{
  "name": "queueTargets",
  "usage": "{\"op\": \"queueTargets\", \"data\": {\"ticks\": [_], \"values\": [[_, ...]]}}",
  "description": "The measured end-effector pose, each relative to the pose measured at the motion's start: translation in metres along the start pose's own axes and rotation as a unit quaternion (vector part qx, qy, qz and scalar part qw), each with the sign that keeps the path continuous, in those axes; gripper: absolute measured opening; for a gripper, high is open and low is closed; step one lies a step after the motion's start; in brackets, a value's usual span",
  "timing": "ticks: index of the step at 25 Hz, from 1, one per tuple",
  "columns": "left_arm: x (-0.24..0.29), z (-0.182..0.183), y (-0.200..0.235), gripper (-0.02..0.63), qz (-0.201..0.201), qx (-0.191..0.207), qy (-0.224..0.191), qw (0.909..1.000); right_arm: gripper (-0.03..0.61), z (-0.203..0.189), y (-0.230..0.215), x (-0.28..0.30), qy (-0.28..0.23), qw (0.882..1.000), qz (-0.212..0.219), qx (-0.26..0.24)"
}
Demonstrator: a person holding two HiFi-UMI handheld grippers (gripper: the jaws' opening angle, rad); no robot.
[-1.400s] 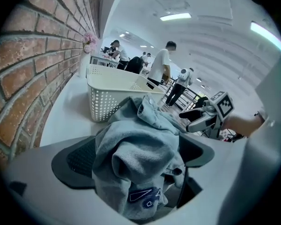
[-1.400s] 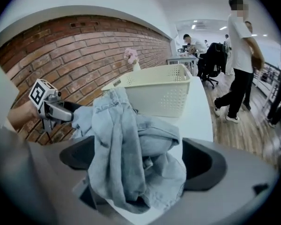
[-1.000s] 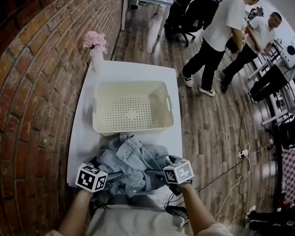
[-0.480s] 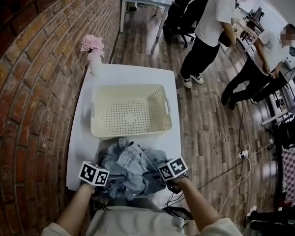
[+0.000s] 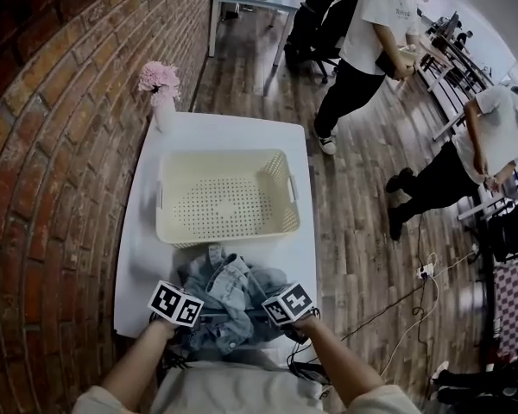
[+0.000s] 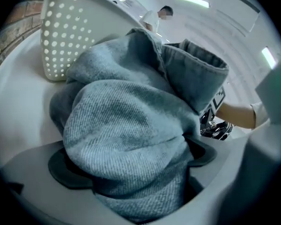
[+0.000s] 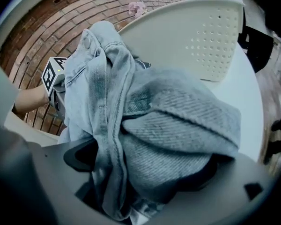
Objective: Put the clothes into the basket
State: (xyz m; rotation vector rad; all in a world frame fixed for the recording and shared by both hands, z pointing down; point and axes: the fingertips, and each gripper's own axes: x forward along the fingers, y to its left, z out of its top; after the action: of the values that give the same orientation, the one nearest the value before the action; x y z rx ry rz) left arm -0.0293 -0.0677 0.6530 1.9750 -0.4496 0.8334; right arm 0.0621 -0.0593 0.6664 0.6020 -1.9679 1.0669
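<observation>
A heap of light-blue denim clothes [image 5: 229, 291] lies at the near end of the white table [image 5: 138, 257]. The cream perforated basket [image 5: 168, 222] stands just beyond it with nothing in it. My left gripper [image 5: 198, 316] digs into the heap's left side. In the left gripper view a thick denim fold [image 6: 126, 139] is pinched between the pads [image 6: 65, 170]. My right gripper [image 5: 272, 316] reaches into the heap's right side. Its jaws have just been closing and stand wide. Folds of denim [image 7: 168, 139] hang loosely between them, beside the pads [image 7: 79, 156].
A white vase of pink flowers [image 5: 160, 89] stands at the table's far left corner, against the brick wall [image 5: 52, 145]. Two people [image 5: 367, 41] move about on the wooden floor to the right. Cables and a socket strip [image 5: 427, 270] lie on that floor.
Both grippers have sunk lower and drawn closer together into the denim heap. The people on the right have walked to other spots. The basket has stayed put.
</observation>
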Motion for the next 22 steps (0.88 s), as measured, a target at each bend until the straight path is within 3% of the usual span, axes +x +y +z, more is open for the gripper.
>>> {"op": "queueTargets", "data": {"ticks": [4, 10, 16, 22], "values": [[0.007, 0.006, -0.013, 0.55, -0.017, 0.012, 0.003, 0.9998, 0.431, 0.001, 0.004, 0.001, 0.012, 1.0, 0.02, -0.002], [0.006, 0.012, -0.026, 0.512, -0.047, 0.023, -0.005, 0.9986, 0.368, 0.002, 0.01, 0.001, -0.013, 0.999, 0.044, 0.006], [0.001, 0.015, -0.035, 0.489, -0.049, 0.035, -0.031, 0.9977, 0.307, 0.007, 0.015, -0.007, -0.045, 0.999, 0.019, -0.009], [-0.014, 0.018, -0.053, 0.482, -0.03, 0.078, -0.06, 0.9947, 0.282, 0.012, 0.029, -0.027, -0.079, 0.996, -0.008, -0.036]]}}
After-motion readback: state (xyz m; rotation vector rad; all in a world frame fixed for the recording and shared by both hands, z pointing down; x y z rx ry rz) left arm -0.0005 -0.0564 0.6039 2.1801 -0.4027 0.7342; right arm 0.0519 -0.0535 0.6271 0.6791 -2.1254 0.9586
